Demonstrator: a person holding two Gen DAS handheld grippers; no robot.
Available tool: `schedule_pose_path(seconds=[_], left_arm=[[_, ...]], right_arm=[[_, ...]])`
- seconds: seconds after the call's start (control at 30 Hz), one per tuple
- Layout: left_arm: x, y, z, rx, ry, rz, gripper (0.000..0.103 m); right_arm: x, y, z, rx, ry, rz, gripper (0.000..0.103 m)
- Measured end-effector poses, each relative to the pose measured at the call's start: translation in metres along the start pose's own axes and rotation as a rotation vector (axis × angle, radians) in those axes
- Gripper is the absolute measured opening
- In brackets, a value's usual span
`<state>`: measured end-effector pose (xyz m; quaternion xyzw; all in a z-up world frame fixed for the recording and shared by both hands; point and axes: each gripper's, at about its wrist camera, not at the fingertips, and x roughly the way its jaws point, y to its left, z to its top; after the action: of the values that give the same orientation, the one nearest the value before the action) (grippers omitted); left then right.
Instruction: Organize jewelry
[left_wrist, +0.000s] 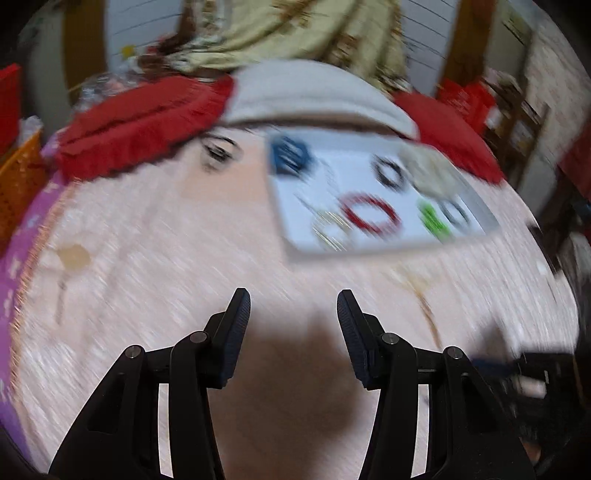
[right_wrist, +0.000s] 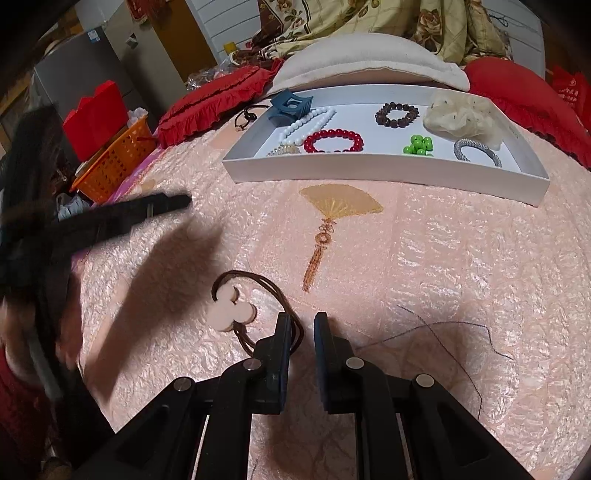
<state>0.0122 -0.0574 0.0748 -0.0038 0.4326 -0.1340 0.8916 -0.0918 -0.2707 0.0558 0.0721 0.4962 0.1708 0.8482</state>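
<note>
We see a white tray (right_wrist: 384, 171) on the pink quilt, holding a red bead bracelet (right_wrist: 333, 141), dark bead bracelet (right_wrist: 397, 113), white bead necklace (right_wrist: 308, 121), green beads (right_wrist: 419, 144) and blue claw clip (right_wrist: 289, 104). Nearer us, a brown cord hair tie (right_wrist: 258, 310) with pale discs lies flat.

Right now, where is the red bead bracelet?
In the right wrist view, the red bead bracelet lies inside the white tray, near its front wall, between the white bead necklace on its left and the green beads on its right.
</note>
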Motion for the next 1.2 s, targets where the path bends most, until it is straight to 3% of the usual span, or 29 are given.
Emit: schedule_pose_path(seconds=[0.13, 0.3, 0.63, 0.83, 0.87, 0.97, 1.03, 1.1, 1.2], left_arm=[[0.025, 0.047, 0.051, -0.099, -0.017, 0.036, 0.049], [0.077, 0.081, 0.1, -0.124, 0.016, 0.072, 0.049], [0.152, 0.091, 0.126, -0.037, 0.076, 0.099, 0.049], [0.159, 0.093, 0.128, -0.025, 0.068, 0.069, 0.045], [0.159, 0.092, 0.127, -0.023, 0.068, 0.07, 0.029], [0.155, 0.091, 0.125, -0.028, 0.076, 0.089, 0.012], [0.143, 0.092, 0.121, -0.046, 0.073, 0.071, 0.012], [0.127, 0.089, 0.117, -0.056, 0.067, 0.042, 0.012], [0.098, 0.08, 0.108, -0.043, 0.046, 0.017, 0.012]], right_arm=[[0.002, 0.003, 0.003, -0.01, 0.003, 0.008, 0.012], [0.009, 0.006, 0.006, -0.039, -0.003, -0.001, 0.02], [0.023, 0.013, 0.015, -0.075, 0.002, -0.015, 0.02], [0.025, 0.022, 0.011, -0.109, -0.017, -0.043, 0.021], [0.025, 0.022, 0.011, -0.107, -0.023, -0.047, 0.021], [0.025, 0.024, 0.008, -0.09, -0.043, -0.063, 0.021], [0.025, 0.028, 0.007, -0.105, -0.041, -0.074, 0.021], [0.026, 0.029, 0.007, -0.112, -0.027, -0.053, 0.009], [0.024, 0.028, 0.007, -0.105, -0.016, -0.022, 0.004]])
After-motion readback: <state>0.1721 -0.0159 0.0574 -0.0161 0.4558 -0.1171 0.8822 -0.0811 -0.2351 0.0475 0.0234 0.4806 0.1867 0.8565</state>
